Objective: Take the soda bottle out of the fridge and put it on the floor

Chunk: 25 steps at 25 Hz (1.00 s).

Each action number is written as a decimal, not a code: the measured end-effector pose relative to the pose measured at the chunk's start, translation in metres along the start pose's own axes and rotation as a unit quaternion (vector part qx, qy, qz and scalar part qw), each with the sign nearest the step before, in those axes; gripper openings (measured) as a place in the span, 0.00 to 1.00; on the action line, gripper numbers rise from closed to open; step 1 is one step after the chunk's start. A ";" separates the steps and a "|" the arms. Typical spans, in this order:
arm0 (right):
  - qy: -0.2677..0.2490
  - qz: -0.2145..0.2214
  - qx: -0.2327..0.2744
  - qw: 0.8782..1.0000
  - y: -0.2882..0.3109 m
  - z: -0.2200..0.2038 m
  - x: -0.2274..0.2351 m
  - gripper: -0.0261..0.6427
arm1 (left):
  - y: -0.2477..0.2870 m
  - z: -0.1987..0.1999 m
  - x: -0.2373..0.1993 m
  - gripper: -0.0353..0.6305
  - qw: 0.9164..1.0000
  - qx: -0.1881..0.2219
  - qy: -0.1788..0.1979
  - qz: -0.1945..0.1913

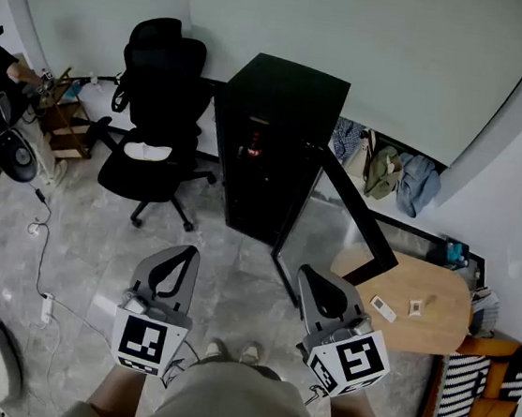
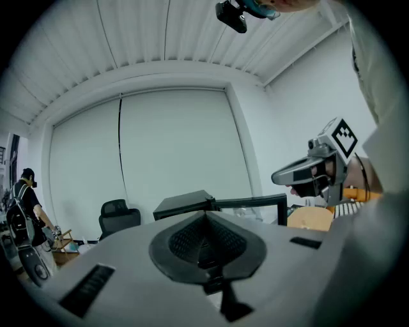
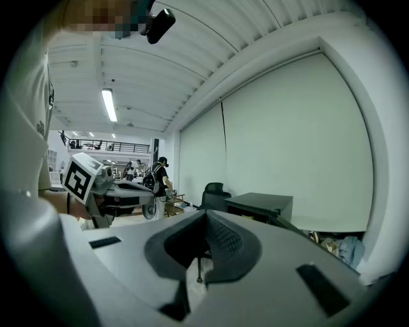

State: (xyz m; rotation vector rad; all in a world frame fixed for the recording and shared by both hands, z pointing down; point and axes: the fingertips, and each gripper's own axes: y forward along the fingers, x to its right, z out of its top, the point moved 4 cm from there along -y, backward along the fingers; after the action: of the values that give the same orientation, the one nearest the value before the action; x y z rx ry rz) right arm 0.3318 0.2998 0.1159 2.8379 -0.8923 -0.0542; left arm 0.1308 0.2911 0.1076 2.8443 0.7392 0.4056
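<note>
Inside the one boxy black fridge [image 1: 287, 112], its door open, sits one soda bottle [image 1: 252, 147], showing red. Before the fridge, the left tongs [image 1: 179, 257] and right tongs [image 1: 317, 278], both grey, are pressed together, empty.

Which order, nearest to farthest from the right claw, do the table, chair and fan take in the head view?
1. Table: just to the right of the right claw.
2. Chair: across the floor to the left, by the back wall.
3. Fan: at the far left edge.
</note>
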 end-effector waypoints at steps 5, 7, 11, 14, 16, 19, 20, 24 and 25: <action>0.001 0.004 0.000 1.000 -0.003 -0.003 0.007 0.03 | 0.006 -0.002 0.008 0.06 1.000 -0.004 -0.001 0.005; 0.001 0.006 -0.001 1.000 -0.005 -0.006 0.011 0.03 | 0.009 -0.002 0.012 0.06 1.000 -0.005 0.000 0.006; 0.001 0.014 -0.002 1.000 -0.008 -0.010 0.016 0.03 | 0.011 -0.001 0.020 0.06 1.000 -0.007 0.002 0.009; -0.001 0.021 -0.003 1.000 -0.010 -0.015 0.018 0.03 | 0.012 -0.002 0.026 0.06 1.000 -0.009 0.002 0.013; -0.002 0.023 -0.004 1.000 -0.012 -0.018 0.021 0.03 | 0.013 -0.002 0.029 0.06 1.000 -0.009 0.003 0.016; -0.002 0.025 -0.005 1.000 -0.017 -0.022 0.026 0.03 | 0.013 -0.001 0.037 0.06 1.000 -0.008 -0.002 0.019; -0.001 0.025 -0.005 1.000 -0.018 -0.024 0.027 0.03 | 0.013 -0.001 0.039 0.06 1.000 -0.008 0.000 0.019; 0.002 0.030 -0.009 1.000 -0.019 -0.030 0.027 0.03 | 0.012 -0.003 0.043 0.06 1.000 -0.011 -0.002 0.022; 0.001 0.032 -0.010 0.999 -0.018 -0.030 0.028 0.03 | 0.012 -0.003 0.043 0.06 1.000 -0.011 -0.004 0.024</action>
State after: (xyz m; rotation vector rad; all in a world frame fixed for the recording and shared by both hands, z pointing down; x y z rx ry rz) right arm 0.3673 0.3030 0.1432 2.7889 -0.9765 -0.0505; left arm 0.1713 0.3027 0.1229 2.8470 0.6612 0.4068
